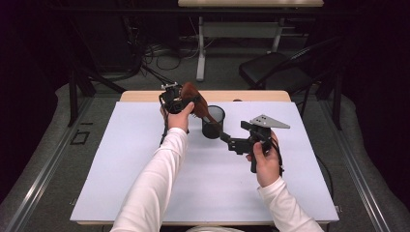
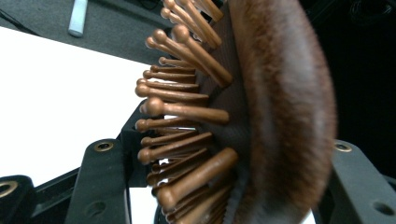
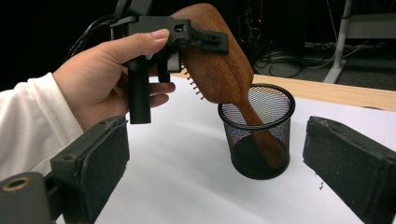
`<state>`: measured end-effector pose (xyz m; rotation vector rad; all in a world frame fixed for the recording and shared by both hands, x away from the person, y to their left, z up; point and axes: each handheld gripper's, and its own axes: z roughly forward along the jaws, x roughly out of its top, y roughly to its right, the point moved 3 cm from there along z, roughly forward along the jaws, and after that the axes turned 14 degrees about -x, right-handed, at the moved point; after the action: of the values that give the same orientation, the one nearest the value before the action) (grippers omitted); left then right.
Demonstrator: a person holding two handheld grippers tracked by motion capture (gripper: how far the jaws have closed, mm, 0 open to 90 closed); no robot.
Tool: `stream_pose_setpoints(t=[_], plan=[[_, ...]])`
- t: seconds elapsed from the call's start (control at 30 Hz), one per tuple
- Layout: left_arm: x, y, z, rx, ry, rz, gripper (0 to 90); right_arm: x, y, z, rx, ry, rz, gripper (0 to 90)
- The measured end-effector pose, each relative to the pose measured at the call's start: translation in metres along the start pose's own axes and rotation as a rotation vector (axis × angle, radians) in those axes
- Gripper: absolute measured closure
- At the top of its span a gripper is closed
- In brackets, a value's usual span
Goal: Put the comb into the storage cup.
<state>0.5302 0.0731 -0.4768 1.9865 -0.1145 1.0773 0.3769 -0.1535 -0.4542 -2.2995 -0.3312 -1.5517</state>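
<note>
A brown wooden hairbrush (image 1: 192,95) leans with its handle down inside a black mesh cup (image 1: 213,123) at the middle back of the white table. My left gripper (image 1: 185,100) straddles the brush head (image 3: 212,65). In the left gripper view one jaw lies against the brush back (image 2: 285,116), while a thin gap shows between the bristle tips (image 2: 152,107) and the other jaw, so the left gripper (image 2: 224,149) is open. My right gripper (image 1: 226,138) sits just right of the cup. Its jaws stand wide open and hold nothing, with the cup (image 3: 233,149) ahead of it (image 3: 217,135).
A white sheet (image 1: 145,169) covers the table, with a wooden edge (image 1: 251,95) along the back. A black chair (image 1: 275,70) and a desk frame (image 1: 200,53) stand on the floor behind. A person's left hand (image 3: 102,79) grips the left tool's handle.
</note>
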Motion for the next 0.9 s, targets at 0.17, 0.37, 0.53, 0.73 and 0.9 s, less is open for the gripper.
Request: stream_pose_setpoints(t=[0.17, 0.37, 0.53, 0.73, 0.9], plan=[[0.0021, 0.0005, -0.002, 0.0, 0.014, 0.003, 39.4, 0.0001, 0.0, -0.0002, 0.001, 0.0, 0.001, 6.8], [0.0017, 0.001, -0.0016, 0.0, 0.012, 0.003, 35.9, 0.0001, -0.0002, -0.0002, 0.0, 0.0, -0.001, 6.8], [0.0019, 0.0021, -0.0009, 0.007, 0.02, 0.015, 31.4, 0.0, -0.0001, 0.0001, 0.001, 0.0, -0.001, 6.8], [0.002, 0.0014, -0.0015, 0.016, 0.018, 0.019, 22.9, 0.0001, -0.0001, -0.0001, 0.001, 0.001, 0.0, 6.8], [0.0029, 0.0013, -0.0018, 0.018, 0.029, 0.013, 19.1, -0.0004, -0.0007, 0.0006, 0.003, -0.005, -0.001, 6.8]])
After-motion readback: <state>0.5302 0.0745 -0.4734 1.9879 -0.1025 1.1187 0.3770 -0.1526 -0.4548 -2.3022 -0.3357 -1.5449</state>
